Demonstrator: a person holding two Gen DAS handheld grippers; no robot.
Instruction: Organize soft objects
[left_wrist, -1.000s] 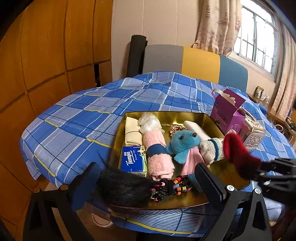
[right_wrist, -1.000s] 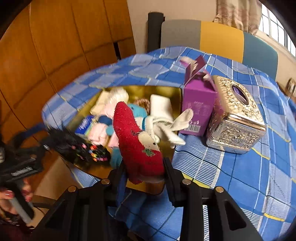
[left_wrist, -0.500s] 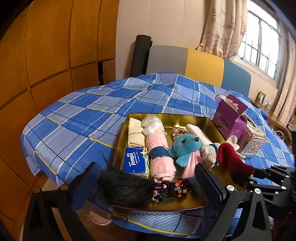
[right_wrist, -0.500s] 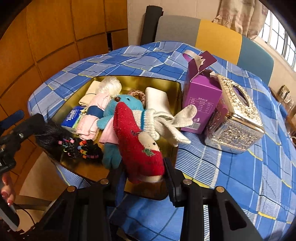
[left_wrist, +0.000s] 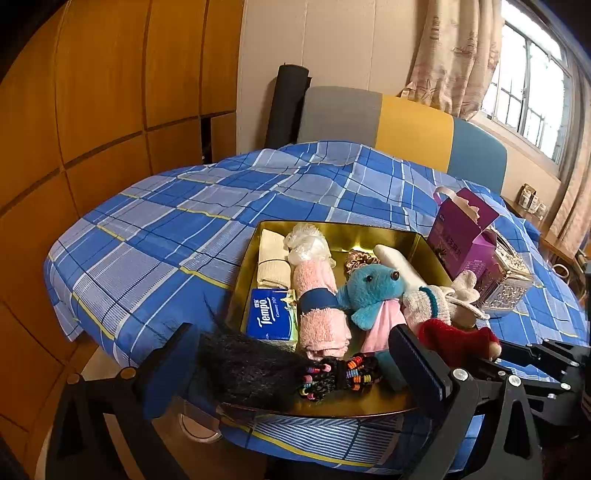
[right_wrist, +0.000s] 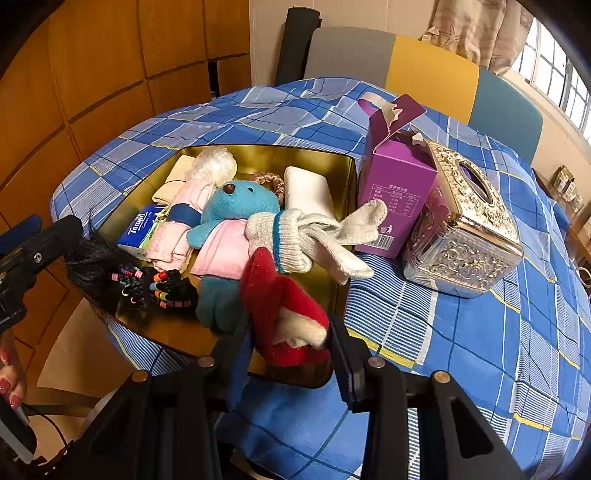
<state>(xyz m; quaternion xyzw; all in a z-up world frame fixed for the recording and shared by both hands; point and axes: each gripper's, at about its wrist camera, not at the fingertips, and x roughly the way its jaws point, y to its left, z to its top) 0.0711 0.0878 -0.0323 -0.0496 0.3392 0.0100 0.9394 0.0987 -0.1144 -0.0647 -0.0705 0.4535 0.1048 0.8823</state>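
A gold tray (left_wrist: 343, 230) (right_wrist: 266, 153) on the checked tablecloth holds a blue plush toy (left_wrist: 373, 291) (right_wrist: 240, 203), a rolled pink towel (left_wrist: 321, 291), a Tempo tissue pack (left_wrist: 271, 314), cream cloths and a knotted white glove (right_wrist: 314, 236). My left gripper (left_wrist: 295, 369) is open; black hair with beaded ties (left_wrist: 258, 365) (right_wrist: 147, 280) lies between its fingers over the tray's near edge. My right gripper (right_wrist: 291, 339) is open around a red and white sock (right_wrist: 284, 314) (left_wrist: 458, 339) that droops onto the tray's right front corner.
A purple carton (right_wrist: 395, 192) (left_wrist: 465, 236) and a silver tissue box (right_wrist: 465, 229) stand right of the tray. A grey, yellow and blue bench back (left_wrist: 402, 129) is behind the table. Wood panelling (left_wrist: 92, 110) is on the left.
The red sock has dropped from upright in the right gripper to slumped on the tray corner, and the jaws have widened. Both grippers drew back slightly.
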